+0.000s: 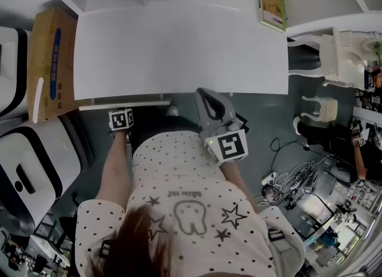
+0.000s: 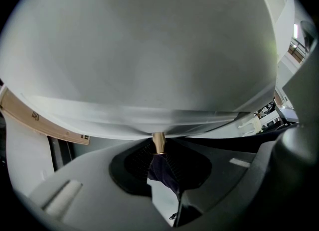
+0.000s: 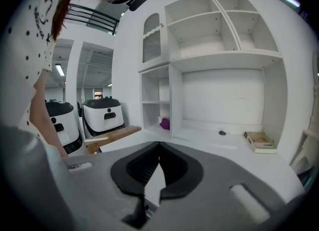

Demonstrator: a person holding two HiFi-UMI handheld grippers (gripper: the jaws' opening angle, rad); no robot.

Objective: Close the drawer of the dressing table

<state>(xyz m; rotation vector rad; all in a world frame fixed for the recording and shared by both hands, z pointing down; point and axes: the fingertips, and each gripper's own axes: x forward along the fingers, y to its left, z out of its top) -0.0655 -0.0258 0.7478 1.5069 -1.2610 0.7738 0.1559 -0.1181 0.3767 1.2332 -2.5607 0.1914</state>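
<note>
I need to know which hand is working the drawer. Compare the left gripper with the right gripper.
The left gripper is closed on the drawer's dark knob; the right gripper has its jaws together on nothing. The left gripper sits close up to the dressing table; the right gripper looks across its tabletop at the shelves. Both are grey and carry a marker cube.

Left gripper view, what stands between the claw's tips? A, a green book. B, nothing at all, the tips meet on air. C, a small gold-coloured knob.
C: the left claw has its tips closed on a small gold-coloured knob that juts from the white edge of the dressing table, with a dark piece hanging below it.
</note>
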